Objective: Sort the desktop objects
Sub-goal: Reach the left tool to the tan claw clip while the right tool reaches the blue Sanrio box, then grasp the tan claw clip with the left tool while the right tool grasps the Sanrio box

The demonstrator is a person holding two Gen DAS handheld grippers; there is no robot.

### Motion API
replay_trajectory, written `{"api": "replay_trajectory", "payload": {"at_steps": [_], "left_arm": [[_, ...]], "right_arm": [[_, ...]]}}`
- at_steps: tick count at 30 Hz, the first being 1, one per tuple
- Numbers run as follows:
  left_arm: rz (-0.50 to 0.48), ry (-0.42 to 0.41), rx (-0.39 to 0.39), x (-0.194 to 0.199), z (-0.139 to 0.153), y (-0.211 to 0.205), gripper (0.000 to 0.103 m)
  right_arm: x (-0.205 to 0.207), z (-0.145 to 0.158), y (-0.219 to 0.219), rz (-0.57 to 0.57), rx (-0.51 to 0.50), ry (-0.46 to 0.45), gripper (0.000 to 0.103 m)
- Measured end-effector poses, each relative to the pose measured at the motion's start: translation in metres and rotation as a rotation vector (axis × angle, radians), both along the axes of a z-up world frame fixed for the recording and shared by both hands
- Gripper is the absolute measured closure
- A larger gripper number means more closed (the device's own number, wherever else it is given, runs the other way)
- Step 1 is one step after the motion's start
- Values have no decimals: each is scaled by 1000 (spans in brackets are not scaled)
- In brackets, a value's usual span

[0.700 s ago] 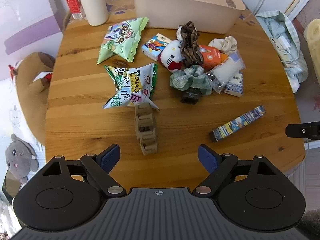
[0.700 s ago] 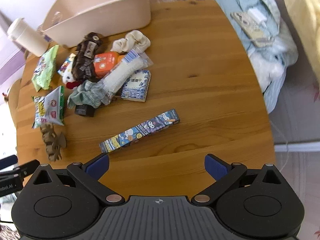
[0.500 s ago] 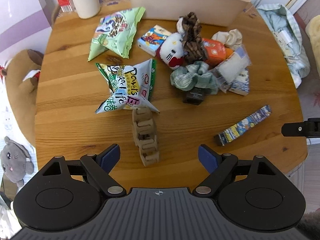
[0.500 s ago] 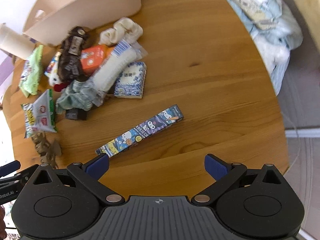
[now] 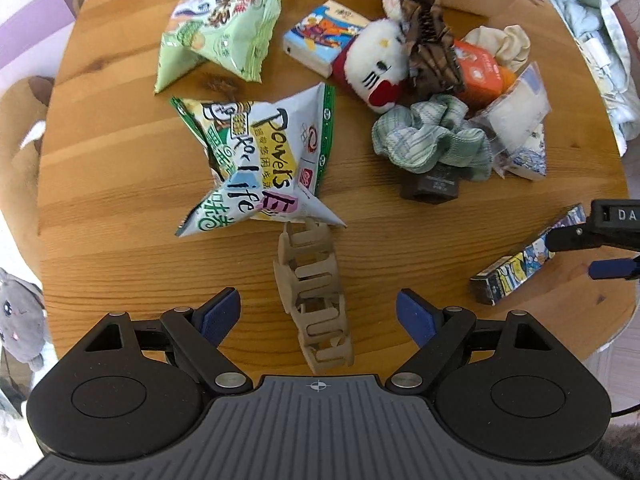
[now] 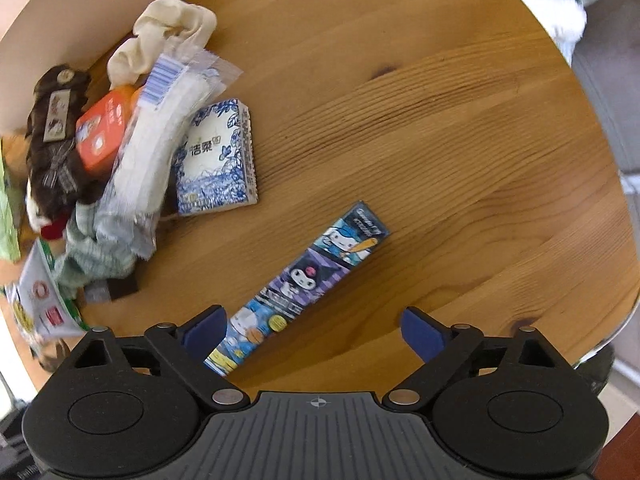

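Observation:
My left gripper [image 5: 318,312] is open, its jaws either side of a tan plastic chain [image 5: 314,292] lying on the round wooden table [image 5: 120,184]. Beyond it lie a white-green snack bag [image 5: 260,160], a green snack bag [image 5: 224,20], a white plush cat [image 5: 372,68] and a green scrunchie [image 5: 432,136]. My right gripper [image 6: 314,330] is open, low over a long cartoon-printed box [image 6: 304,280], whose near end lies by the left finger. That box also shows in the left wrist view [image 5: 528,256].
A blue-white tissue pack [image 6: 218,160], a wrapped white roll [image 6: 160,132], an orange box [image 6: 102,132], a brown scrunchie [image 6: 54,140] and a cream scrunchie [image 6: 168,36] crowd the left. A beige bin [image 6: 80,12] stands behind. The table edge [image 6: 600,184] curves on the right.
Both grippers have moved forward and down toward the table. The chain now lies between my left jaws, and the long box reaches my right jaws. Both stay open.

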State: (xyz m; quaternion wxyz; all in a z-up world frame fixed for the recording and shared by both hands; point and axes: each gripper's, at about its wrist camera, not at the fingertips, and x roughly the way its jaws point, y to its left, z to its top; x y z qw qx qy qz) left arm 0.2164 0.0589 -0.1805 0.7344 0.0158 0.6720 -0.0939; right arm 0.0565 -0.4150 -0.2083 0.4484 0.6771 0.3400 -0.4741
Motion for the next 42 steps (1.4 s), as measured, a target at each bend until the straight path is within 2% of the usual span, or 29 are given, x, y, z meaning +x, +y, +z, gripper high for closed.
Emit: {"api": "replay_trajectory", "payload": {"at_steps": [4,6,11,13,14,16,19,22,26,27,35,37,42], "left_arm": [[25,14,-29,2,-8,1,17],[20,10,-27,3,-12,0,17],[52,15,-14,2,-23,2,17],[69,29,-18,0,-28,3,17],[74,36,-22,-1,-29,3,19],[82,44,-27,-5,-32,2,26],[75,13,-7,-10,-31,-3,28],[89,-15,11,-13,-28,-7,38],[70,-48,68,-20,-25,-15,57],[66,-56,70,-23,-25,-17,61],[141,-87,60,-37,-21,-21,63],[142,-100,46,-39,-17,-23,71],[134,-105,52,-44,-10,-29,71]], "right_arm": [[6,-7,0,-26,-8,31,12],[8,-12,2,-56,4,23,19],[17,-15,4,-71,-2,39,22],[20,-14,4,-70,-13,45,28],[22,-14,3,-211,-4,82,32],[27,-13,2,-186,-6,105,38],[32,-12,3,-162,-27,105,48],[32,-12,5,-142,-37,104,56],[28,-13,9,-127,-58,103,81],[25,-14,11,-130,-61,96,82],[16,-19,24,-124,-114,36,82],[12,-18,26,-124,-137,32,82],[2,-12,32,-120,-203,37,82]]}}
